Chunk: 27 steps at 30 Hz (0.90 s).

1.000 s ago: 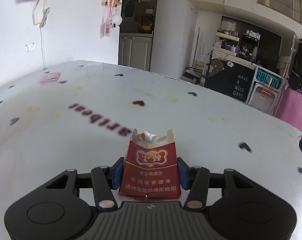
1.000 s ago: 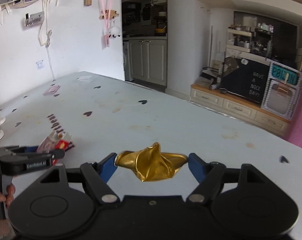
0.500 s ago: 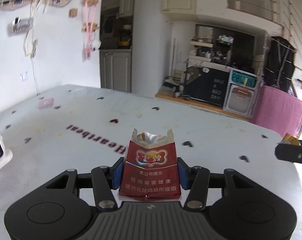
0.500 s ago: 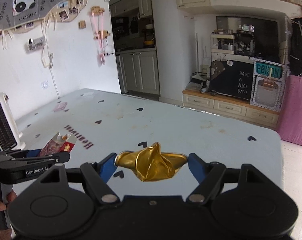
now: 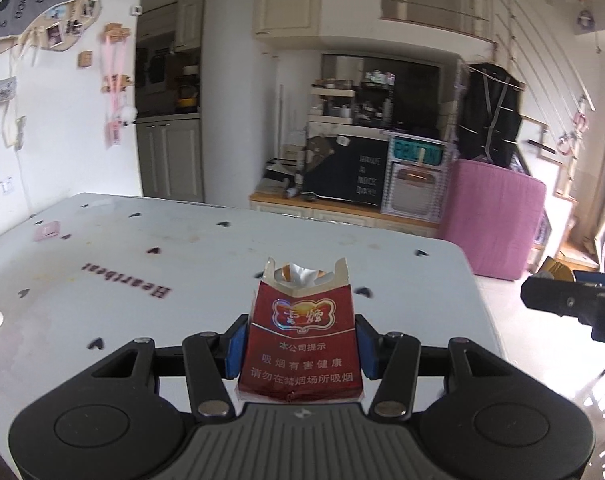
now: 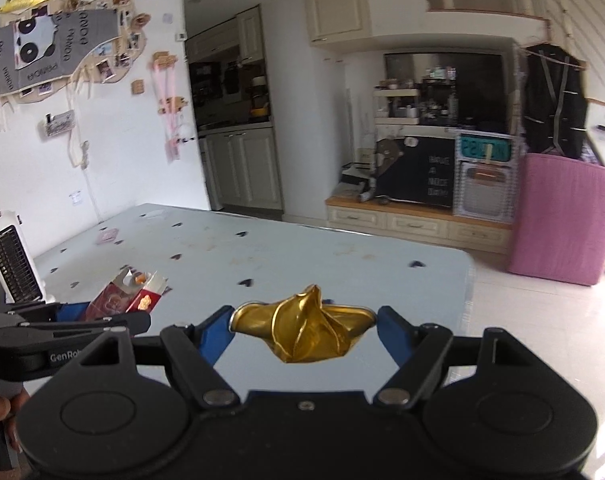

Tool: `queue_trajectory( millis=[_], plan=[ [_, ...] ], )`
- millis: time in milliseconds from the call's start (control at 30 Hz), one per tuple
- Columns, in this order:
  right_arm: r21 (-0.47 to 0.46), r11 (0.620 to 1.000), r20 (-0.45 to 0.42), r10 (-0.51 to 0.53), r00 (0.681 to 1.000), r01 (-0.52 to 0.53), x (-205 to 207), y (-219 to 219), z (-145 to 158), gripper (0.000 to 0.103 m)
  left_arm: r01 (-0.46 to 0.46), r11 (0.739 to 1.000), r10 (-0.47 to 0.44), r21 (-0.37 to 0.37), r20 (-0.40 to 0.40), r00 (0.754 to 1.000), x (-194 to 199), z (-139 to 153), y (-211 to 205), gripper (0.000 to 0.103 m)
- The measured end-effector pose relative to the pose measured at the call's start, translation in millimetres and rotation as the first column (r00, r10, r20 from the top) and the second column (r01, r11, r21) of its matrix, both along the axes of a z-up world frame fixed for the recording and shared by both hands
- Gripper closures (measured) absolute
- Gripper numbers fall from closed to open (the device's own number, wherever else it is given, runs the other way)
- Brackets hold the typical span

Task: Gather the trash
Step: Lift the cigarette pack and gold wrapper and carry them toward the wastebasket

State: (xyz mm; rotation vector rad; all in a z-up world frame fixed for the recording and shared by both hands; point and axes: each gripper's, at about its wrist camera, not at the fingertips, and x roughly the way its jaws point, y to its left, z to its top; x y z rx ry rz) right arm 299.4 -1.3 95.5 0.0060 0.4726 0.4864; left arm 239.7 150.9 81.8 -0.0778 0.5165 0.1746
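- Our left gripper clamps a red cigarette pack between its blue fingers, torn top upward, above the white desk.
- Our right gripper pinches a crumpled gold can between its fingers, over the desk's near edge.

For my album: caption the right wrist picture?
Right gripper holds gold wrapper above table.
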Motion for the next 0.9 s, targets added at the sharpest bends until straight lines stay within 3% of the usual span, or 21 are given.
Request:
queue_trajectory(
  millis=[400,900],
  plan=[
    [0.027,0.991,0.016,-0.129,0.991,0.129,-59.8,-102.2,3.0,0.025,0.147,0.989,-0.147,-0.003,0.014,0.989,-24.6,5.7,-92.0,0.049],
    [0.040,0.950,0.014,-0.311,0.950,0.310,-100.9,-212.1,-16.9,0.025,0.315,0.949,-0.315,0.002,-0.004,0.949,-33.1,-10.7,-209.8,0.049]
  ],
)
